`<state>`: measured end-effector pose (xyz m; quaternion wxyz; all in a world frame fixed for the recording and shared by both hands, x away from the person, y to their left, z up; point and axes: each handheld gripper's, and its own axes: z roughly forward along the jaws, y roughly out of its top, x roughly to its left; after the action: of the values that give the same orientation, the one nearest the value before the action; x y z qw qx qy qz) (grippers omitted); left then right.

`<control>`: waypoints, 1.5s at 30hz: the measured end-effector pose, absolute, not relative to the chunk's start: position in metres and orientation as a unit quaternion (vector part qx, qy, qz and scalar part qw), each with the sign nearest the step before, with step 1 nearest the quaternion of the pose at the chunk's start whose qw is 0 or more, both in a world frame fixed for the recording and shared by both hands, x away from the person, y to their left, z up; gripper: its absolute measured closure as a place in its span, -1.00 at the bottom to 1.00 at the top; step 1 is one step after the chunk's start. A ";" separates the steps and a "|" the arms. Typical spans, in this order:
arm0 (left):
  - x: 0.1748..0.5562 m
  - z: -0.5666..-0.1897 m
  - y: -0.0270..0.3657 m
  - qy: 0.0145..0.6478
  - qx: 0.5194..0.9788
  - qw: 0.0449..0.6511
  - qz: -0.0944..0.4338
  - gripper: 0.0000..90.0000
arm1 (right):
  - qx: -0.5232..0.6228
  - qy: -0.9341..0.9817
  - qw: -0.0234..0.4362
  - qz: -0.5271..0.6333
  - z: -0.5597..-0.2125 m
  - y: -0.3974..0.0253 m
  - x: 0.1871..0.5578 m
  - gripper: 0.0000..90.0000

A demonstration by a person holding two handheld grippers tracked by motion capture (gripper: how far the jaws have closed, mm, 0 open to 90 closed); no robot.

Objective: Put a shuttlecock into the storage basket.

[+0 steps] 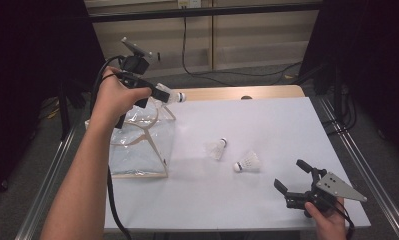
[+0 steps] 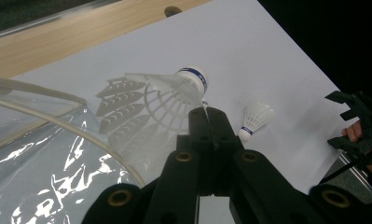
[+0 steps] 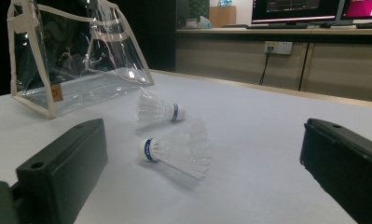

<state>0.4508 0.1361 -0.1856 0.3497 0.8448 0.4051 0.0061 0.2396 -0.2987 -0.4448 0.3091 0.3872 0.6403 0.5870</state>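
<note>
My left gripper (image 1: 162,92) hangs over the top of a clear plastic bag (image 1: 139,142) with cream trim, shut on the skirt of a white shuttlecock (image 1: 175,96). In the left gripper view the jaws (image 2: 208,112) pinch the shuttlecock's (image 2: 172,88) feather edge, with its blue-banded cork pointing away. Two more shuttlecocks (image 1: 217,148) (image 1: 247,161) lie on the white table. My right gripper (image 1: 290,174) stands open near the front right edge, facing them. Both shuttlecocks (image 3: 174,149) (image 3: 158,111) lie ahead of its spread jaws in the right gripper view.
The white table top (image 1: 267,120) meets a wooden strip (image 1: 237,93) at its far edge. The bag (image 3: 72,56) stands upright at the table's left side. Cables run across the floor (image 1: 227,70) behind the table.
</note>
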 end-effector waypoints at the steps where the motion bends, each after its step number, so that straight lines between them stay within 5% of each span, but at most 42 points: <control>1: 0.451 -0.185 0.138 0.406 0.845 0.348 0.007 1.00 | 0.387 0.640 0.309 0.587 -0.445 -0.299 0.240 -0.99; 45: 0.457 -0.177 0.172 0.444 0.823 0.352 0.029 1.00 | 0.386 0.641 0.310 0.587 -0.445 -0.299 0.239 -0.98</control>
<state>0.4574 0.1719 -0.1766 0.3519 0.8233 0.4443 0.0292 0.2395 -0.2985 -0.4446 0.3099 0.3863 0.6405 0.5869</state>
